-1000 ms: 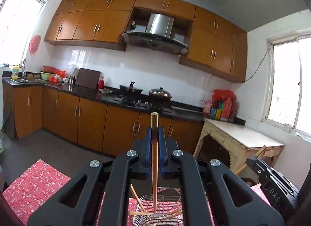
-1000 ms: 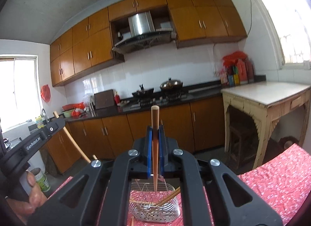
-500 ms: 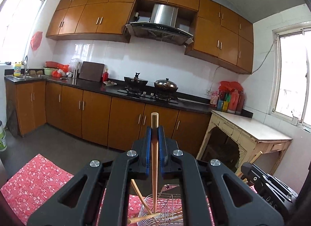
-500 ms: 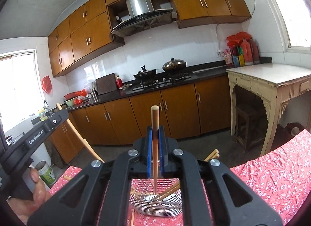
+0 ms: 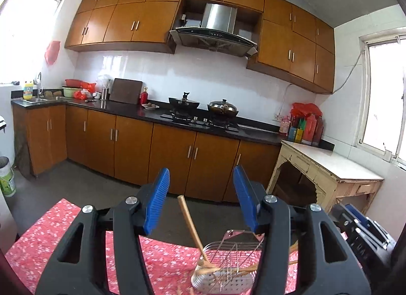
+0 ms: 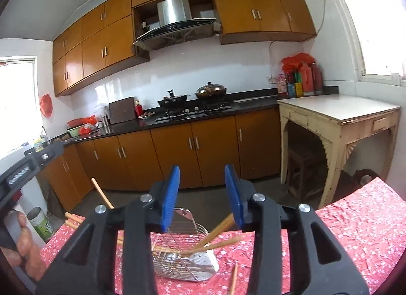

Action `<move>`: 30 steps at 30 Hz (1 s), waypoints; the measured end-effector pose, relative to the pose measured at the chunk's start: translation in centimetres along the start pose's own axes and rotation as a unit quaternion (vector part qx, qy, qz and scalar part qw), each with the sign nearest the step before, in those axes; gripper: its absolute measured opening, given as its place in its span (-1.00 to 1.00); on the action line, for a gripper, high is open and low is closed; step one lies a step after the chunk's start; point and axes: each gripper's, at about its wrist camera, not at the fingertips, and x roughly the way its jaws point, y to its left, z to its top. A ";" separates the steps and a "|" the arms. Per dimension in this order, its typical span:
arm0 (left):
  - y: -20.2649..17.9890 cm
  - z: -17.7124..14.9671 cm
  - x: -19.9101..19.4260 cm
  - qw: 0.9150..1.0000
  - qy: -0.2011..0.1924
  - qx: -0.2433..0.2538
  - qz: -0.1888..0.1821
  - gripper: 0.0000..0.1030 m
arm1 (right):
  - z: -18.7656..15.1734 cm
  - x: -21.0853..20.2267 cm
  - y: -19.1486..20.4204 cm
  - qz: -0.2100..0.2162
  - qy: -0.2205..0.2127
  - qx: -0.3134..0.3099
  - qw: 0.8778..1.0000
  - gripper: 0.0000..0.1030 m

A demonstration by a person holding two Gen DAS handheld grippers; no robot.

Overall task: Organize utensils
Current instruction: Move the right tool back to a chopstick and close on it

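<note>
A wire utensil basket (image 5: 225, 273) (image 6: 182, 257) stands on the red floral tablecloth (image 5: 50, 241) (image 6: 355, 218). Several wooden chopsticks (image 6: 215, 245) lie in it, and one chopstick (image 5: 191, 226) leans upright out of it. My left gripper (image 5: 200, 201) is open and empty above the basket. My right gripper (image 6: 201, 193) is open and empty above the basket too. One loose chopstick (image 6: 233, 279) lies on the cloth beside the basket. More chopsticks (image 6: 101, 196) stick up at the basket's left.
The left gripper's body (image 6: 28, 168) and a hand (image 6: 22, 241) show at the left of the right wrist view. Beyond the table edge are brown kitchen cabinets (image 5: 132, 147), a stove with pots (image 5: 203, 109) and a pale side table (image 6: 337, 114).
Both grippers have opened and let go of their chopsticks, which have dropped into the basket. Both cameras have tilted down a little toward the table.
</note>
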 end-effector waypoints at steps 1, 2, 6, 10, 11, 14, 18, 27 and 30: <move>0.2 0.0 -0.6 1.000 0.000 0.002 0.001 0.04 | -0.2 -0.7 -0.4 -0.004 0.000 0.001 1.000 -0.27; 0.6 0.0 -1.5 1.000 0.001 0.005 0.001 0.05 | -0.3 -1.3 -0.8 -0.008 0.001 0.001 1.000 -0.27; 2.0 -1.0 -4.2 1.000 0.006 0.012 0.008 0.13 | -1.9 -4.1 -2.5 -0.024 0.013 0.002 1.000 -0.26; 3.5 -3.1 -6.2 0.999 0.021 0.019 0.018 0.21 | -4.9 -5.8 -4.5 -0.044 0.051 0.005 0.998 -0.26; 3.9 -3.9 -6.6 0.999 0.030 0.020 0.021 0.23 | -6.0 -6.0 -5.0 -0.049 0.066 0.004 0.997 -0.26; 4.8 -6.4 -7.3 0.998 0.054 0.030 0.031 0.30 | -9.4 -6.3 -6.2 -0.061 0.110 0.007 0.992 -0.26; 5.7 -9.8 -7.7 0.994 0.096 0.043 0.038 0.35 | -14.1 -6.8 -7.1 -0.061 0.165 0.013 0.984 -0.27; 6.5 -16.8 -8.1 0.983 0.175 0.049 0.024 0.35 | -22.4 -6.8 -6.5 -0.051 0.259 -0.007 0.964 -0.50; 6.4 -18.4 -8.4 0.980 0.190 0.055 0.019 0.35 | -23.9 -6.5 -6.2 -0.058 0.276 -0.012 0.959 -0.52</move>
